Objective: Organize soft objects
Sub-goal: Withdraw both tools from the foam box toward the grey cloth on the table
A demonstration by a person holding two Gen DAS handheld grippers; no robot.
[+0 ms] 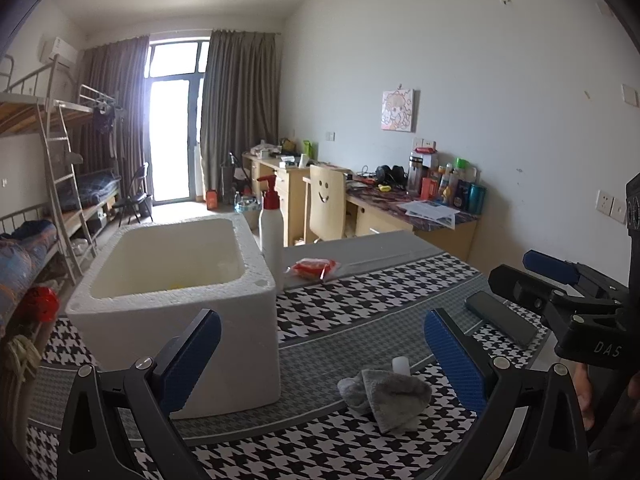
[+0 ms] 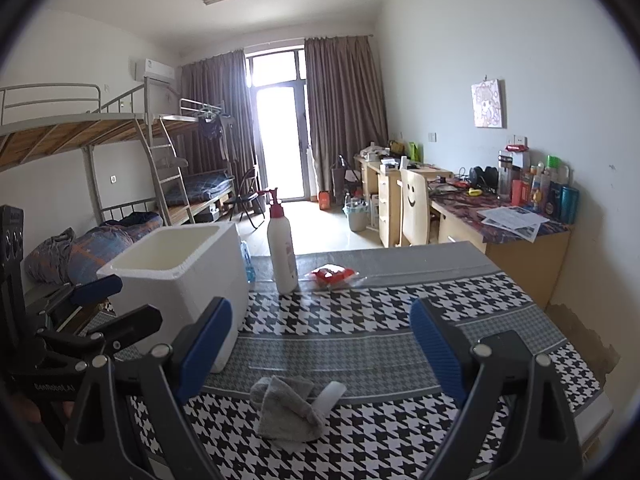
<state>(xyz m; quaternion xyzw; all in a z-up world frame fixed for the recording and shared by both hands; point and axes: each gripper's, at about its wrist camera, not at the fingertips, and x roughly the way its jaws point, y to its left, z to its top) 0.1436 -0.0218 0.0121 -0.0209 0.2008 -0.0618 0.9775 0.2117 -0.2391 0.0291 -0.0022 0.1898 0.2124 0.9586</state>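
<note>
A crumpled grey sock or cloth [image 1: 386, 394] lies on the houndstooth tablecloth [image 1: 360, 292], with a small white piece [image 1: 401, 365] beside it. It also shows in the right wrist view [image 2: 286, 404], the white piece [image 2: 332, 396] to its right. A white foam box [image 1: 176, 304] stands open-topped to the left, also seen in the right wrist view [image 2: 180, 272]. My left gripper [image 1: 324, 356] is open and empty just behind the sock. My right gripper [image 2: 320, 344] is open and empty over the sock; it shows at the right of the left wrist view [image 1: 520, 272].
A white pump bottle with red top [image 1: 271, 232] stands behind the box, and a red packet [image 1: 314, 269] lies beyond it. A dark phone [image 1: 500, 316] lies on the cloth at right. Bunk beds stand at left, and cluttered desks with a chair along the right wall.
</note>
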